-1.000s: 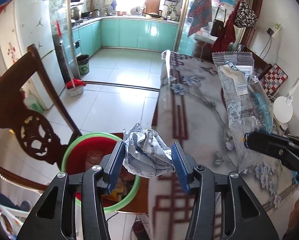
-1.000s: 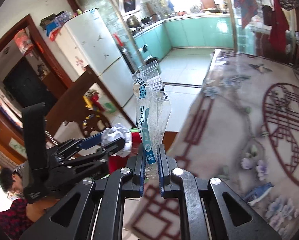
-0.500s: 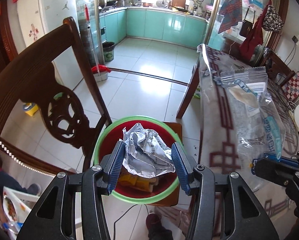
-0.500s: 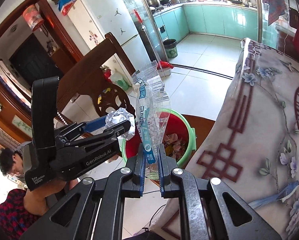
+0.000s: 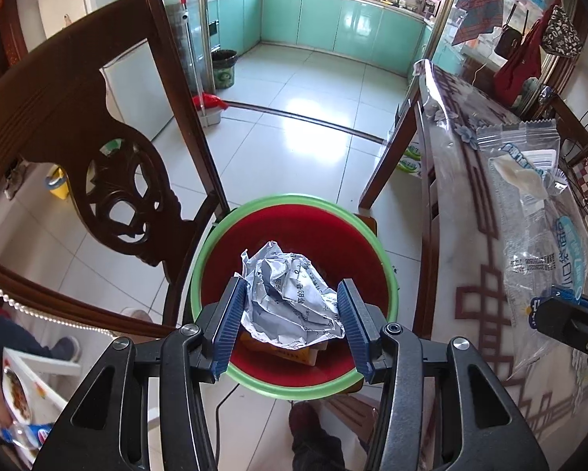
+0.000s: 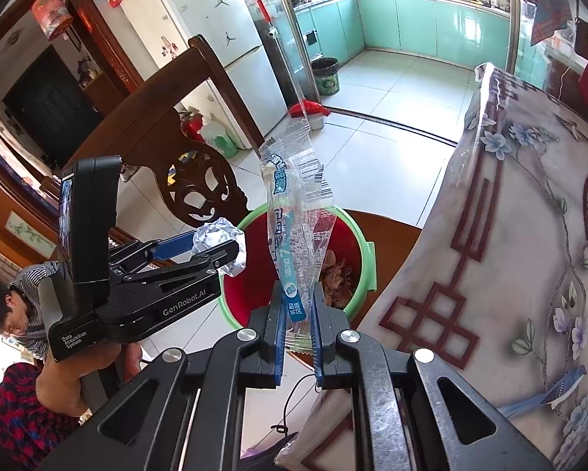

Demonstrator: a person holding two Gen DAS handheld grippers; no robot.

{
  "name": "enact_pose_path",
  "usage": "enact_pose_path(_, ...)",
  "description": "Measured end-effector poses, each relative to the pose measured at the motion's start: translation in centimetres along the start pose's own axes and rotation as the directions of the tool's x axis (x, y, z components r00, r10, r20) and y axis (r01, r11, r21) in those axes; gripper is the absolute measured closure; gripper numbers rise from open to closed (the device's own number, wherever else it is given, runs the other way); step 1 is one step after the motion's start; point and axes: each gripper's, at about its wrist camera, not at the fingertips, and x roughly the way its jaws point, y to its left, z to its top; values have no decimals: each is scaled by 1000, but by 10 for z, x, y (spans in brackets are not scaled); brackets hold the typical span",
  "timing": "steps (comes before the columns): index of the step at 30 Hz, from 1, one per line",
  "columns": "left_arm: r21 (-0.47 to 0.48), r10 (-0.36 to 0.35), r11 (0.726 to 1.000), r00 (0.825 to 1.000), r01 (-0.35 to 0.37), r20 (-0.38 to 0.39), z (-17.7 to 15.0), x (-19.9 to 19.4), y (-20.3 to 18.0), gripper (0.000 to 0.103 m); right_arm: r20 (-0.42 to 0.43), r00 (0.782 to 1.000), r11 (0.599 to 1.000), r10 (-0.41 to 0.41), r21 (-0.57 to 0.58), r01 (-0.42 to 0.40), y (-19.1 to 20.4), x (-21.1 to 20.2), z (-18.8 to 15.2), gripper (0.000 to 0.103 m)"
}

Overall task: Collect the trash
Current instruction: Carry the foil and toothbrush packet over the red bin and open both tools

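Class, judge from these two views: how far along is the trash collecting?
Done: scraps already lie in the red bin. In hand: the left gripper clamps a crumpled paper ball above it; the right gripper pinches a clear wrapper. Left: dropping both in.

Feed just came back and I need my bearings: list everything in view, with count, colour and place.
crumpled paper ball: 1, white-grey, in left claw above bin
plastic wrapper: 1, clear with blue print, in right claw
trash bin: 1, red, green rim, on floor, scraps inside
chair: 1, dark wood, left of bin
table: 1, floral cover, right of bin
left claw: black, blue pads, shut on ball
right claw: black, blue pads, shut on wrapper
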Motion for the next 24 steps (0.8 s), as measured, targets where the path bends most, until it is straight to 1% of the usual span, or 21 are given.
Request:
enact_pose_path(5,-1,-3,1000,1000,3,-31,3,16,4,56,-32,999,1000,-11,3,11,-4,17,4,94)
enact_pose_path(9,-13,-7,1000,997,6,-72,6,35,7,56,-73,997,999,-32,-10,32,-9,41,8,94)
enact_pose_path(15,-11,-4,1000,995,3,-102,11,51,9,56,-126,991,999,-37,-10,36,-16,68,13,94)
enact_pose_path(24,-25,1,1000,989,-4,-145,13,72,17,55,-166,985,999,-42,-37,36,-14,98,28,94)
